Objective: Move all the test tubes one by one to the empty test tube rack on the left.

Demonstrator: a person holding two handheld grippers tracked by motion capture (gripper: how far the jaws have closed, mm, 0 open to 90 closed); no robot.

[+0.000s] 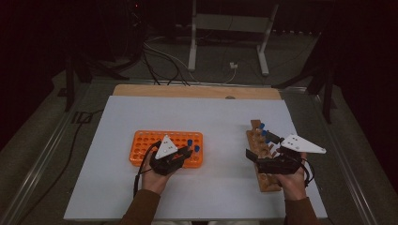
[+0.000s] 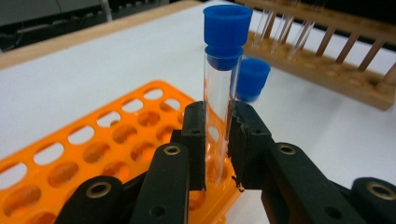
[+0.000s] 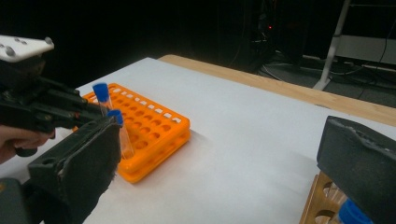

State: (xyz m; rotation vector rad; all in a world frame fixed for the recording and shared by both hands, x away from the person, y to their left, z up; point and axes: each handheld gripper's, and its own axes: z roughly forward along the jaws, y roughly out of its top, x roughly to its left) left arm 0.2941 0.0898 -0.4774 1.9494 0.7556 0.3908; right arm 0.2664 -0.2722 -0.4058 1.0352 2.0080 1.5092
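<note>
Nearest the person, two grippers are held over the white table cover (image 1: 141,197). The left gripper (image 2: 217,140) is pinched on a clear test tube (image 2: 218,116) with a blue cap, its pads pressed against the glass from both sides; the tube is held upright with its lower end at a hole near the corner of the orange rack (image 1: 145,145). The right gripper (image 1: 253,157) is spread wide with nothing between its jaws, above the wooden rack (image 1: 267,180). Two blue-capped tubes are counted at the orange rack: the one held and a second tube (image 2: 250,79) just behind it. In the high view three blue caps (image 1: 264,133) can be made out in the wooden rack's far part, though they are small there. The pinch on the glass is seen plainly in the left gripper view, while in the high view it is hidden under the grey plate (image 1: 165,147). In the right gripper view the left gripper is seen from the side with both tubes at the rack's near corner. Farther off lie the table's wooden edge (image 1: 197,91) and a white stand (image 1: 225,28) on the floor.
</note>
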